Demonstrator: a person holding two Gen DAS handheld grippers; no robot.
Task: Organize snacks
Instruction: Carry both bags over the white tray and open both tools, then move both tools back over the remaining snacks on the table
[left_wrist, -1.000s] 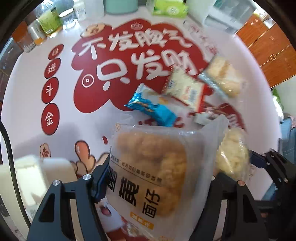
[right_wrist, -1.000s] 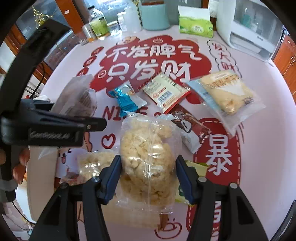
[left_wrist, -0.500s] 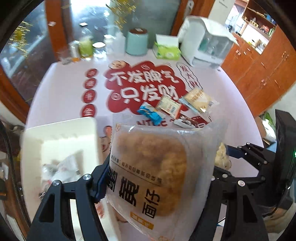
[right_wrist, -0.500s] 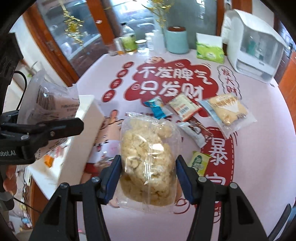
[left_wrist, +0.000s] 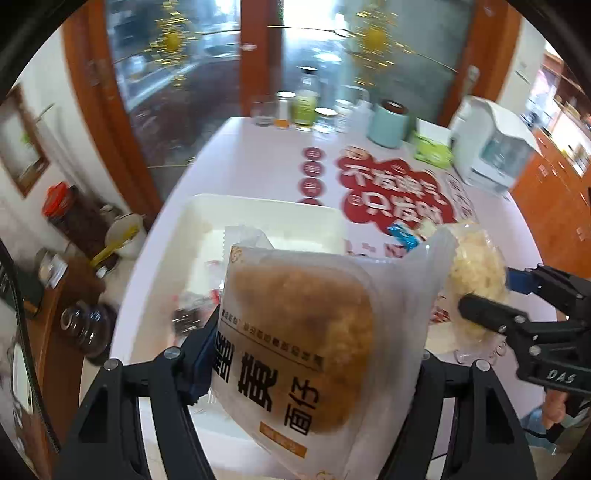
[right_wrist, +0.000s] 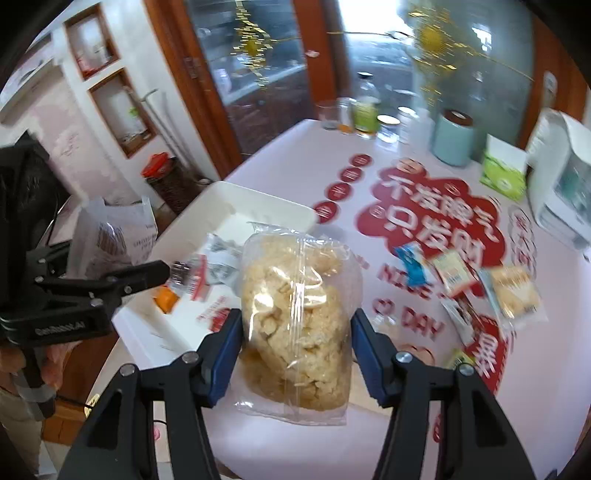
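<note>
Above white tray (left_wrist: 258, 206), at ten o'clock of table: left gripper (left_wrist: 314, 354) clamps bread packet (left_wrist: 295, 325); right gripper (right_wrist: 295, 332) clamps rice-puff bag (right_wrist: 295, 306). Carry step. Next: lower over tray, release both inside rim.

The counter (right_wrist: 280, 155) wears a pale cloth printed with a red cloud shape and white characters. At its far edge stand a mint-green canister (right_wrist: 453, 137) with a brown lid, a green tissue pack (right_wrist: 504, 171) just beside it, a bottle with a yellow-green label (right_wrist: 365, 107) and a few glass jars (left_wrist: 263, 110). A white appliance (left_wrist: 493, 144) sits at the far right corner. Behind the counter are wood-framed glass doors (left_wrist: 207, 74) hung with gold ornaments. On the floor to the left stands a red-lidded jar (left_wrist: 59, 201).
</note>
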